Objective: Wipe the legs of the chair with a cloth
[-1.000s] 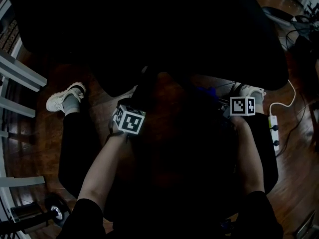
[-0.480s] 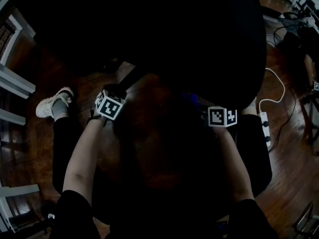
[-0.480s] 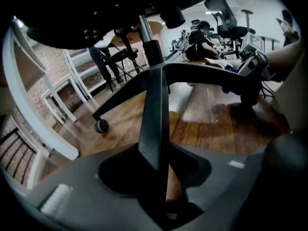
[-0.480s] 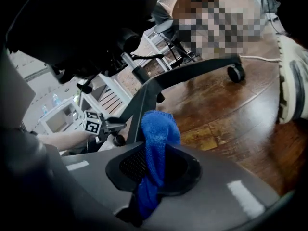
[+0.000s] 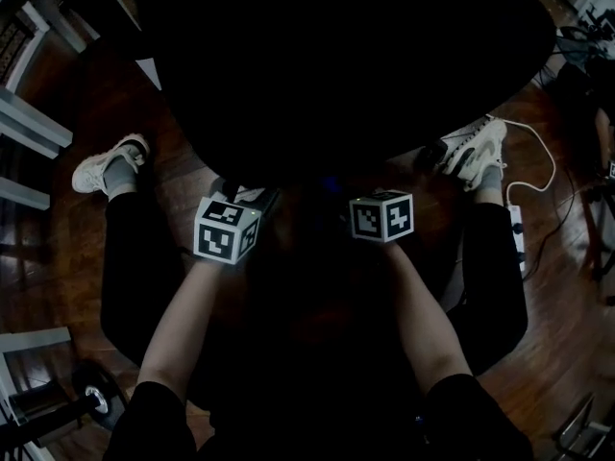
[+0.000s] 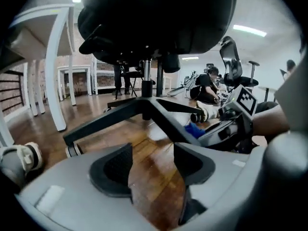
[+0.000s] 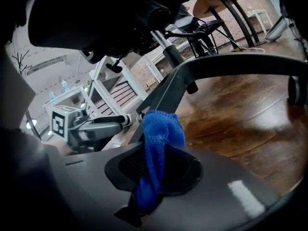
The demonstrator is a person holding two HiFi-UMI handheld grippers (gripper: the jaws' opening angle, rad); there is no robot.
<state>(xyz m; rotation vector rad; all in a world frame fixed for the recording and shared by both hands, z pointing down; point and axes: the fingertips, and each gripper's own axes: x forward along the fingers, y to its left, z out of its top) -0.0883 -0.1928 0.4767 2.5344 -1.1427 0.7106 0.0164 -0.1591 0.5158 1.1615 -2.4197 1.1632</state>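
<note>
- Your L gripper (image 6: 151,165): jaws wide apart, just been opening, only floor (image 6: 144,143) between them.
- Your R gripper (image 7: 154,170): clenched on the blue cloth (image 7: 161,129). The cloth sticks up out of the jaws, right at a chair leg (image 7: 166,97); can't tell if it touches.
- L gripper view shows what the head view doesn't: legs spreading from the post (image 6: 147,78), a castor (image 6: 73,150), and the cloth at the R gripper's tip, beside a leg.
- Head view: the dark seat (image 5: 336,65) covers legs & cloth. Only your arms and the marker cubes (image 5: 228,229) show at its near edge.
- Vs 1 s ago: the cubes sit closer together, the R one having shifted left. Both grippers are still at the seat's near edge.
- Around: your shoes (image 5: 110,166) either side of the seat, a power strip (image 5: 517,227) far right, white table legs (image 6: 60,81) left of the chair.
- In the way: the seat, for your head view.
</note>
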